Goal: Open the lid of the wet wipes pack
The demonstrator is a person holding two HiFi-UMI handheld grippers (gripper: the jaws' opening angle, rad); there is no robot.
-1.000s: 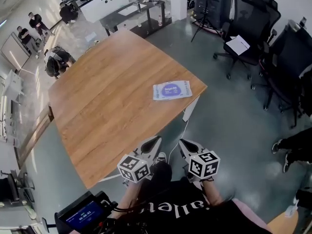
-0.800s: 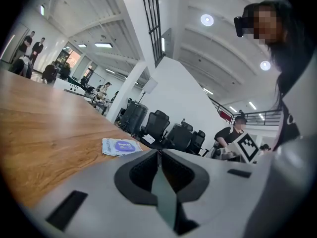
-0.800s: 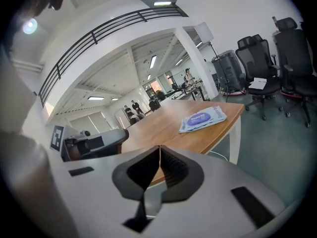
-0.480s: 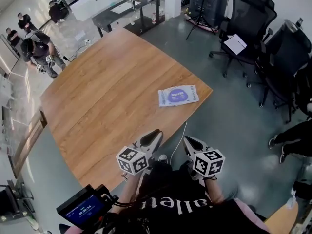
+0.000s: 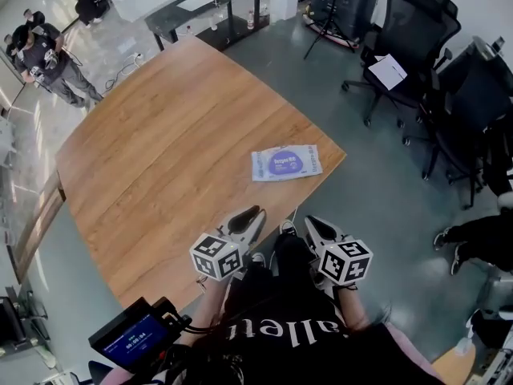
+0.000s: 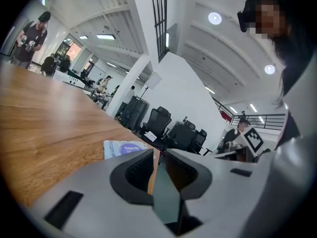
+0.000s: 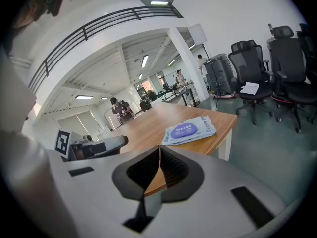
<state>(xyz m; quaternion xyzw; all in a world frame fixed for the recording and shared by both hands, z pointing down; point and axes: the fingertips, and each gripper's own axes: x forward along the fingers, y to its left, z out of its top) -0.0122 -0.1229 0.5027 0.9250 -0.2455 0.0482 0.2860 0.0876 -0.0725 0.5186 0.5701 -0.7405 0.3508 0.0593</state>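
Near the front edge of the wooden table, both tools have moved closer to the wet wipes pack. The pack lies flat by the table's right corner, and its lid looks still shut. The left gripper has just been opening its jaws a little, with nothing between them. The right gripper is shut tight and empty. So the job has hardly begun. Black chairs stand on the grey floor, and other people stand far off.

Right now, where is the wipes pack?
In the head view, the pack lies flat on the table, close to the corner at the picture's right, the side facing the chairs.
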